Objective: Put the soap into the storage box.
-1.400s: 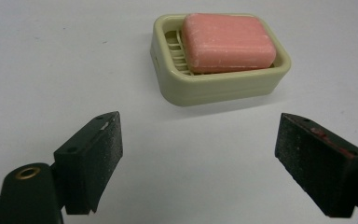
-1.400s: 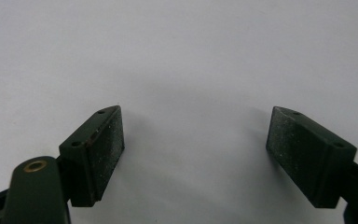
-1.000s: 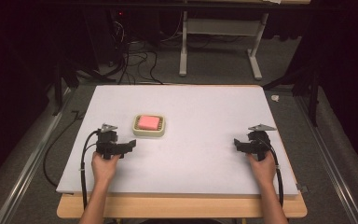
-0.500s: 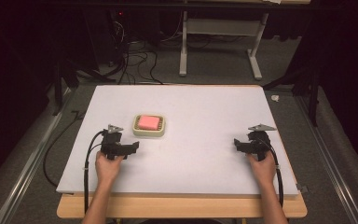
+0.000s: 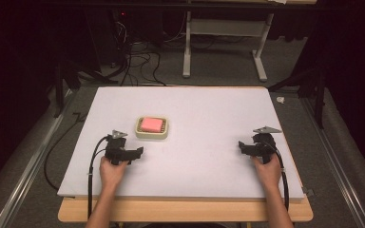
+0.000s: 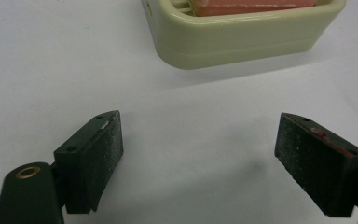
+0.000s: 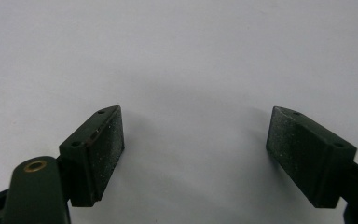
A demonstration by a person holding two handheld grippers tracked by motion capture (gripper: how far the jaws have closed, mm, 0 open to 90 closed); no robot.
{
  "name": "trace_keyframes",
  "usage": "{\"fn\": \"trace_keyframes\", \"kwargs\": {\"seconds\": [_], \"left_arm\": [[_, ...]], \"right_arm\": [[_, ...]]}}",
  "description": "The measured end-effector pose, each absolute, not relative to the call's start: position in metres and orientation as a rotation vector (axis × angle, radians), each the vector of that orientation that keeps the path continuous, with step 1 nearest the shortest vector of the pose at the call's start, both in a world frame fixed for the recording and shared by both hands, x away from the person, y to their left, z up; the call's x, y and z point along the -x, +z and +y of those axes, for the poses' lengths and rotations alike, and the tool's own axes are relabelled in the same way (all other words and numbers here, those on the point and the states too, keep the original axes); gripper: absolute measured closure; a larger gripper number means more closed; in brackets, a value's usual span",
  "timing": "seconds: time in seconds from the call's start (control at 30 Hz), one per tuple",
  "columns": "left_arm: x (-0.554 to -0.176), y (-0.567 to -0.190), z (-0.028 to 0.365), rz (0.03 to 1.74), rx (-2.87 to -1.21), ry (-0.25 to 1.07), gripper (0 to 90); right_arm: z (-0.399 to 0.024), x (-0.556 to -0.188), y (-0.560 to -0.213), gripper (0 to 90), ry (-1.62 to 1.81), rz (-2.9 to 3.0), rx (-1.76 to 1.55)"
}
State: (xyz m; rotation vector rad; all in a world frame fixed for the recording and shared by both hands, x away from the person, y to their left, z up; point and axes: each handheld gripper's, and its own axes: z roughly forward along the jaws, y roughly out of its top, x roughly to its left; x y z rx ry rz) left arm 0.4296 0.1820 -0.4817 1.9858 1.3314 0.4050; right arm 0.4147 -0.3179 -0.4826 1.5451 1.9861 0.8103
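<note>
Since the earlier frames the left gripper [image 5: 134, 153] has been carried a little to the right and slightly nearer the cream dish [image 5: 151, 128], while the right gripper [image 5: 243, 147] has been kept where it was. Both are held low over the white table sheet [image 5: 204, 114], the left hand [image 5: 112, 171] and right hand [image 5: 267, 169] being wrapped around their handles near the front edge.

In the left gripper view the left gripper [image 6: 198, 158] is seen with its jaws spread wide, released, with only bare white sheet [image 6: 51, 56] between them. Just beyond the jaws the near wall of the dish [image 6: 242, 39] is seen resting on the sheet, apart from both jaws, with a pink block [image 6: 256, 5] lying inside it on a ribbed insert.

In the right gripper view the right gripper [image 7: 193, 156] is likewise seen released, its jaws held wide apart over plain white sheet [image 7: 177, 46], nothing being grasped.

From the high view the dish is placed left of the table's centre, just beyond and to the right of the left gripper and well apart from the right one. The pink block [image 5: 151, 124] is seated in the middle of the dish. A black cable [image 5: 93, 161] is trailed from the left gripper toward the front edge, and another is run back along the right forearm. Grey floor, cables and a white table frame [image 5: 223, 33] are seen beyond the far edge.
</note>
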Motion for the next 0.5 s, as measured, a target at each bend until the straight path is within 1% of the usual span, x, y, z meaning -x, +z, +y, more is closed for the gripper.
{"fn": "trace_keyframes", "kwargs": {"seconds": [0.1, 0.2, 0.23, 0.5], "left_arm": [[-0.429, -0.483, 0.1796, 1.32, -2.0, 0.43, 15.7], [-0.4243, -0.488, 0.1744, 1.285, -2.02, 0.519, 15.0], [-0.4235, -0.4881, 0.1737, 1.284, -2.022, 0.529, 14.9], [-0.4238, -0.488, 0.1744, 1.286, -2.02, 0.524, 15.1]], "right_arm": [[-0.3179, -0.4147, -0.4826, 19.6, 0.811, 1.986, -1.545], [-0.3179, -0.4147, -0.4826, 19.6, 0.81, 1.986, -1.545], [-0.3179, -0.4147, -0.4826, 19.7, 0.811, 1.986, -1.545], [-0.3179, -0.4147, -0.4827, 19.6, 0.81, 1.986, -1.545]]}}
